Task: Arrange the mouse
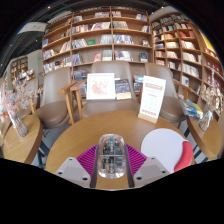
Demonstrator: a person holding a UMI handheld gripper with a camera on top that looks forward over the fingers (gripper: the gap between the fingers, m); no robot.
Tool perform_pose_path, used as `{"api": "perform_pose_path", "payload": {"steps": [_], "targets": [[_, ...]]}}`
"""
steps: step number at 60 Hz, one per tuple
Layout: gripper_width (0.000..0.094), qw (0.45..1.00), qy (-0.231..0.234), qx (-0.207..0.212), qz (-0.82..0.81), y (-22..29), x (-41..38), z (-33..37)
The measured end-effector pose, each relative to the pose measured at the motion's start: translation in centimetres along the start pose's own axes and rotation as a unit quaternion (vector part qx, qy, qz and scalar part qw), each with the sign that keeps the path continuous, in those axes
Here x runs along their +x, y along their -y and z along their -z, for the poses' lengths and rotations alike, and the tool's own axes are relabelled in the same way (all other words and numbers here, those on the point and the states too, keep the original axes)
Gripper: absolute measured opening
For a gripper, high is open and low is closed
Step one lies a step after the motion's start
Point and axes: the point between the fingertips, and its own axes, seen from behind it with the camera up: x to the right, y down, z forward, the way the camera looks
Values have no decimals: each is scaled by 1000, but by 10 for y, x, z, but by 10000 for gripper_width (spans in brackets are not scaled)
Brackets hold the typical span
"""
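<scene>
A clear, see-through mouse with visible inner parts sits between my gripper's two fingers. The magenta pads lie against both of its sides, so the fingers are shut on it. It is held over the near edge of a round wooden table. A white round mouse mat lies on the table just right of the fingers.
A white sign card stands at the table's far right. Wooden chairs stand beyond the table, with a board propped up. Bookshelves fill the back wall. A red thing lies by the mat.
</scene>
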Motion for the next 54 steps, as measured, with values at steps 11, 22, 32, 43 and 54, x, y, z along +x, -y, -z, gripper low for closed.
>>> {"api": "perform_pose_path", "payload": {"steps": [11, 22, 32, 43, 54], "targets": [[425, 996, -83, 14, 22, 23, 136, -29], [434, 996, -89, -22, 2, -19, 202, -68], [485, 996, -82, -35, 9, -45, 215, -82], [840, 995, -96, -18, 1, -37, 217, -53], [854, 995, -99, 7, 11, -31, 190, 56]]}}
